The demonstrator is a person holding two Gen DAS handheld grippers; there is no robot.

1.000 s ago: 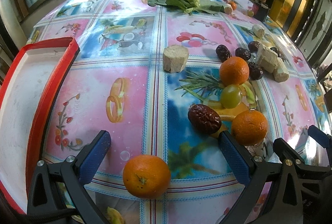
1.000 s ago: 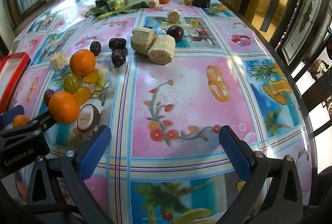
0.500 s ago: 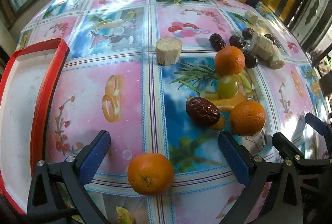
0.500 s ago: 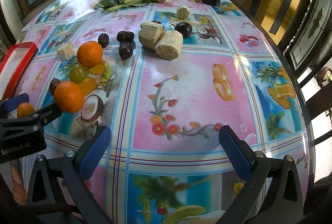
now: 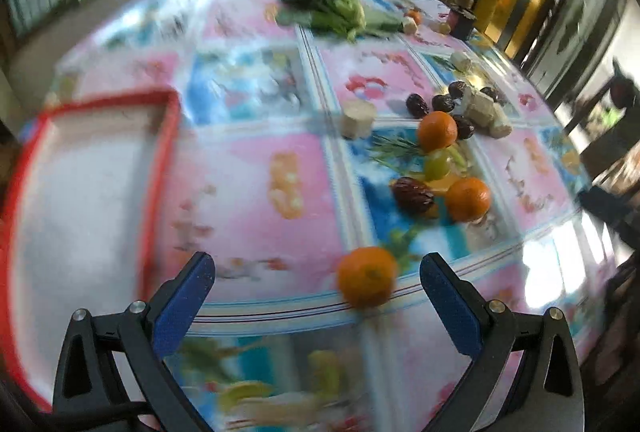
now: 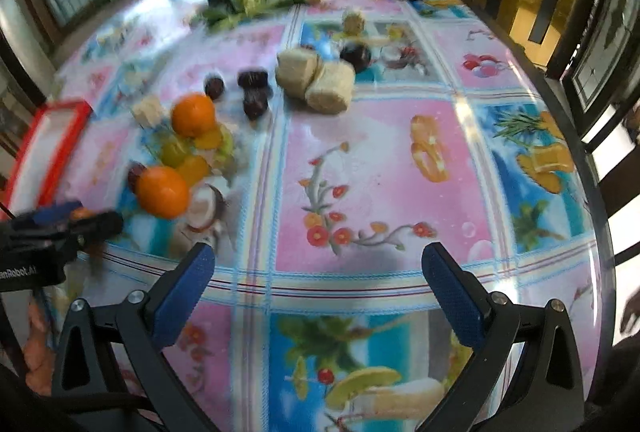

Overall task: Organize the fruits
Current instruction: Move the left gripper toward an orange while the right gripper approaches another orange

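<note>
The left gripper [image 5: 316,286] has its blue fingers [image 5: 182,302] spread wide and holds nothing. A near orange [image 5: 366,282] lies on the table [image 5: 256,192] between the fingertips, closer to the right one and not touching either; the picture is blurred here.

Taking this near orange as the landmark: the red tray [image 5: 160,168] with its white floor lies to its left, well apart. Behind it and a little right lie a brown date [image 5: 412,194] and, just beside the date, a second orange [image 5: 468,198]. Farther behind are a green grape [image 5: 438,164] and a third orange [image 5: 437,130], near each other. A pale block [image 5: 357,118] stands behind and slightly left of them. Dark dates [image 5: 416,105] and more pale pieces [image 5: 482,110] lie farther back to the right. Green leaves [image 5: 332,6] are at the far end of the table.

The right gripper [image 6: 318,282] is also wide open and empty, over the table [image 6: 380,160] with no fruit between its fingers. In its view the left gripper [image 6: 48,232] appears at the left edge, near an orange [image 6: 162,192].
</note>
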